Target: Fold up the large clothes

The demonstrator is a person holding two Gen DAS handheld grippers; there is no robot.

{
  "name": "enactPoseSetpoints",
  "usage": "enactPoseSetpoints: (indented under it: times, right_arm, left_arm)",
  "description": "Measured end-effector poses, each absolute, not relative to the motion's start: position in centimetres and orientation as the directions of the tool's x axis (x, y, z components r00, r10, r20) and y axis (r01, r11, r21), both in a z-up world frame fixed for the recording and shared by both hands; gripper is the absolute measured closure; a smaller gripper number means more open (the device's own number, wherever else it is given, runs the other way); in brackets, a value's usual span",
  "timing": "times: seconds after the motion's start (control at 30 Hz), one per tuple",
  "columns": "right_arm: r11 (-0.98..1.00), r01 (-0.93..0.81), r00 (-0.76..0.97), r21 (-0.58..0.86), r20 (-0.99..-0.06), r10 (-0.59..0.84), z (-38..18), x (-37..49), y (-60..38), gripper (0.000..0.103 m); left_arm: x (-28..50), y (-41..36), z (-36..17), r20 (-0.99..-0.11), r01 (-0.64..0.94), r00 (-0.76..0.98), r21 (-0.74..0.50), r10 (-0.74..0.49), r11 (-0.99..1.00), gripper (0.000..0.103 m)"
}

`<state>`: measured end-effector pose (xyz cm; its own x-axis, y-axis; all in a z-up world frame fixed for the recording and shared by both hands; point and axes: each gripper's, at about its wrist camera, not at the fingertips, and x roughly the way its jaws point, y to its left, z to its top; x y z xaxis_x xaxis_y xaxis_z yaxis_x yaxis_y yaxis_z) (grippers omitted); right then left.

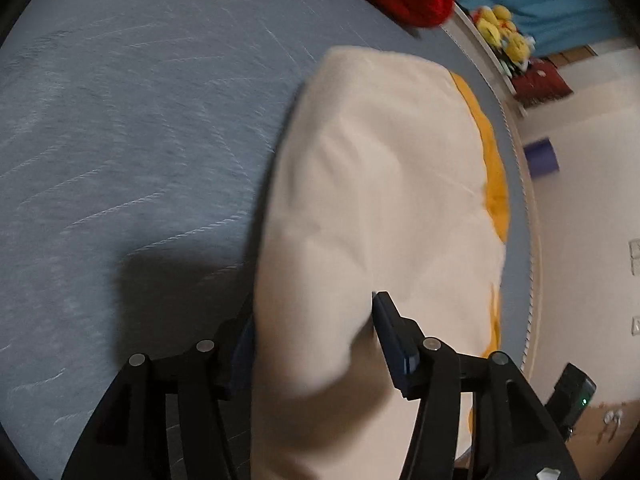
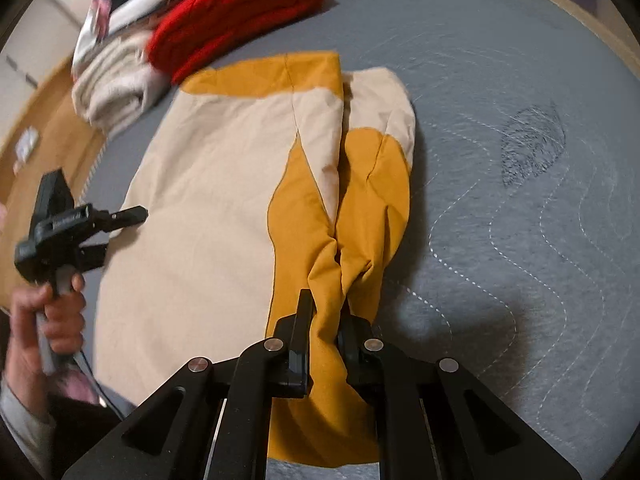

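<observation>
Garment (image 2: 208, 184) of cream and mustard-yellow cloth lies spread on the grey quilted mattress (image 2: 520, 200), partly folded, with one mustard section doubled over beside the main body.

Right hand-held gripper (image 2: 326, 320): clenched on a bunched fold of the mustard cloth; the fabric passes between both fingers and is drawn into creases at the grip. Its shadow falls on the mattress just to the right.

Left hand-held gripper (image 1: 314, 320): jaws stand apart, with a raised fold of cream cloth (image 1: 372, 184) filling the gap between them. The left finger is mostly hidden behind the cloth, so whether it is actually pinching the fabric cannot be told. In the right wrist view this same tool (image 2: 72, 228) appears at the garment's cream edge, held by the person's hand (image 2: 56, 312); that part of the view is blurred.

Beyond the garment, at the far end of the mattress, sit a red knitted item (image 2: 236, 16) and a folded off-white item (image 2: 116, 88), touching each other. Yellow plush toys (image 1: 504, 36) are visible past the mattress edge in the left wrist view.
</observation>
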<state>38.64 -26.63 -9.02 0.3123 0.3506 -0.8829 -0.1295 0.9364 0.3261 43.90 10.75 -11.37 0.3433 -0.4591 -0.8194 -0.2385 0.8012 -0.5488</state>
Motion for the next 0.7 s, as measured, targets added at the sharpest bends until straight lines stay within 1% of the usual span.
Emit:
enactPoseSetpoints:
  times: [0.07,0.1,0.13,0.2,0.23,0.27,0.37,0.4,0.43,0.5,0.53,0.6,0.67,0.7]
  right_arm:
    - [0.941,-0.149,0.309,0.305,-0.889,0.337,-8.9,38.8,-26.5,0.093]
    - [0.945,-0.153,0.31,0.288,-0.894,0.323,-8.7,39.1,-26.6,0.093]
    - [0.947,-0.142,0.305,0.288,-0.897,0.318,-8.7,39.2,-26.7,0.093]
    - [0.946,-0.114,0.292,0.303,-0.9,0.323,-8.8,38.7,-26.8,0.091]
    - [0.947,-0.104,0.282,0.304,-0.904,0.321,-9.0,38.5,-26.8,0.089]
    - [0.949,-0.097,0.275,0.299,-0.908,0.315,-9.2,38.4,-26.9,0.084]
    - [0.954,-0.071,0.24,0.291,-0.923,0.3,-10.0,37.5,-26.8,0.078]
    - [0.955,-0.075,0.232,0.287,-0.926,0.296,-10.1,37.1,-26.9,0.078]
    - [0.958,-0.084,0.225,0.276,-0.931,0.288,-10.1,36.8,-26.9,0.078]
    - [0.961,-0.099,0.207,0.26,-0.939,0.275,-10.5,36.1,-26.9,0.078]
    - [0.959,-0.105,0.185,0.262,-0.943,0.278,-10.8,35.5,-27.0,0.078]
    - [0.964,-0.119,0.173,0.239,-0.951,0.257,-11.1,35.1,-26.1,0.08]
    - [0.969,-0.151,0.18,0.196,-0.958,0.222,-11.1,34.5,-25.5,0.082]
    - [0.97,-0.163,0.179,0.178,-0.962,0.207,-11.0,34.5,-25.1,0.082]
  left_arm:
    - [42.9,11.1,-9.3,-0.822,-0.21,0.37,-0.528,-0.433,0.823,0.05]
    - [42.5,10.9,-8.6,-0.823,-0.191,0.369,-0.522,-0.432,0.831,0.048]
    - [42.0,10.8,-7.9,-0.825,-0.161,0.356,-0.517,-0.439,0.841,0.046]
    - [41.1,10.8,-7.3,-0.843,-0.116,0.312,-0.492,-0.438,0.863,0.045]
    - [40.4,10.9,-7.3,-0.859,-0.096,0.277,-0.47,-0.43,0.878,0.045]
    - [39.2,10.3,-7.4,-0.867,-0.062,0.234,-0.464,-0.439,0.884,0.045]
    - [36.6,8.4,-8.6,-0.87,0.006,0.17,-0.468,-0.462,0.884,0.045]
    - [36.9,7.7,-9.1,-0.88,0.013,0.156,-0.451,-0.448,0.892,0.044]
    - [36.4,7.0,-10.7,-0.912,0.032,0.118,-0.391,-0.392,0.92,0.036]
    - [36.2,6.8,-12.4,-0.946,0.024,0.086,-0.312,-0.313,0.95,0.032]
    - [36.3,7.1,-12.2,-0.942,0.003,0.1,-0.321,-0.32,0.947,0.033]
    - [36.2,6.9,-11.0,-0.933,0.033,0.142,-0.33,-0.331,0.943,0.038]
    - [35.3,6.2,-10.6,-0.936,0.096,0.162,-0.3,-0.312,0.949,0.038]
    - [34.4,6.0,-11.1,-0.942,0.127,0.143,-0.285,-0.302,0.95,0.036]
